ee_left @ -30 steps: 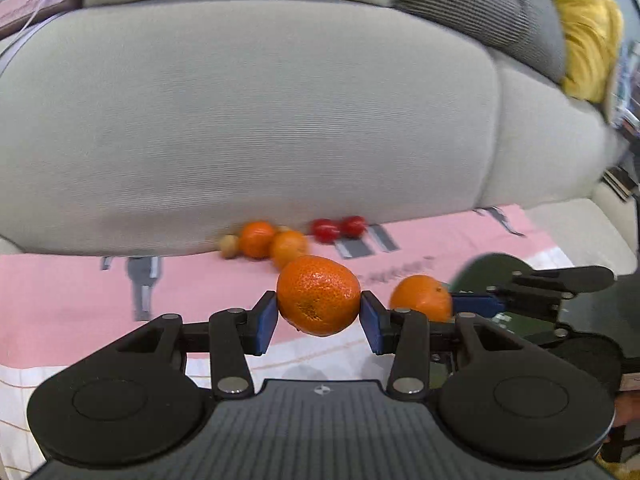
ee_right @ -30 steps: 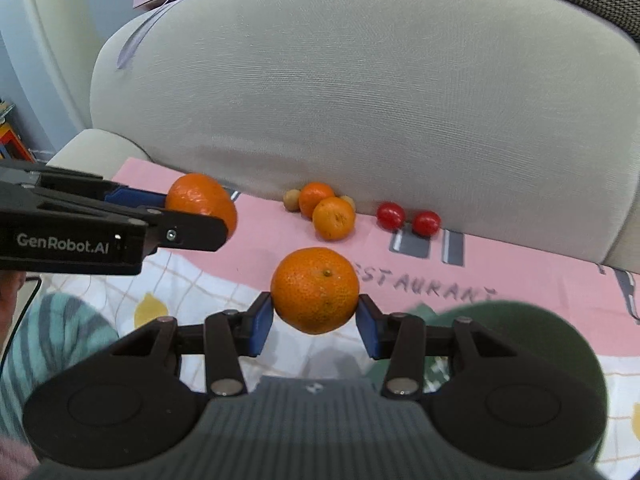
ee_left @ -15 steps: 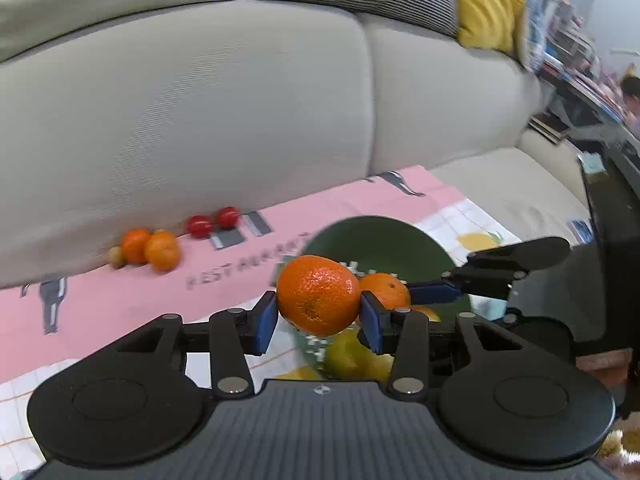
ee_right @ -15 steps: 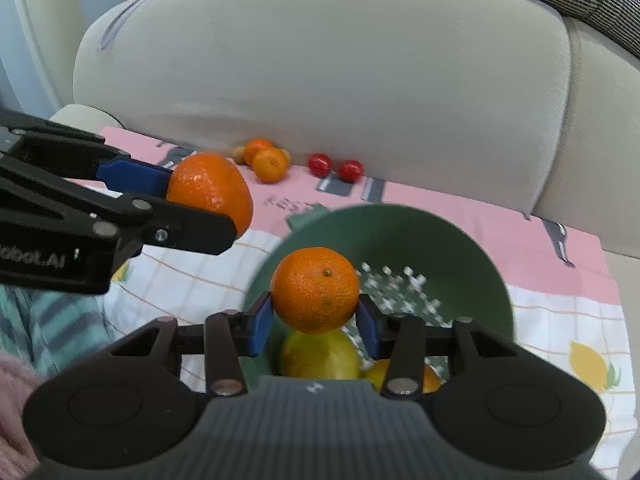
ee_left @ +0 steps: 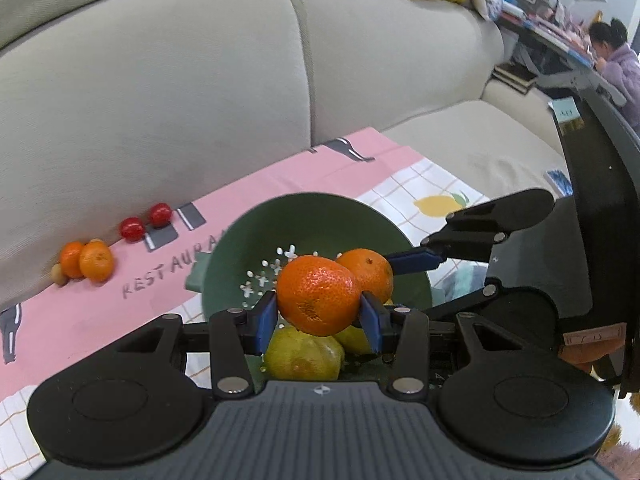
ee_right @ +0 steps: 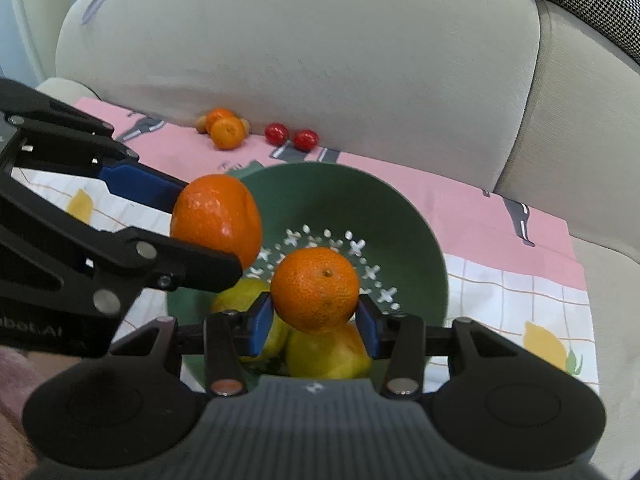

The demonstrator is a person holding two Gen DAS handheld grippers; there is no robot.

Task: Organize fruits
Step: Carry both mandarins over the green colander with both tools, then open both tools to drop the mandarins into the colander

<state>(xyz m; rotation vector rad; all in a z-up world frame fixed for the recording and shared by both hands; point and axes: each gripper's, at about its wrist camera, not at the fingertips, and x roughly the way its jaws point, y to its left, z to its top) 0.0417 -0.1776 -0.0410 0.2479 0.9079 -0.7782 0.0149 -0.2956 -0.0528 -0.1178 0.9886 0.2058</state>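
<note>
Both grippers' fingers (ee_left: 266,318) clamped (side by side)

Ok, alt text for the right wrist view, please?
The right gripper holds a tangerine above a green colander bowl containing yellow-green fruit. At left, the left gripper holds another tangerine; small oranges and cherry tomatoes sit by the sofa.

Sofa seat (ee_left: 460,136), cloth (ee_left: 80,300), green colander (ee_right: 404,216)

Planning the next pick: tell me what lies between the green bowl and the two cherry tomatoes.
Only bare pink cloth separates green bowl from cherry tomatoes; right wrist view.
</note>
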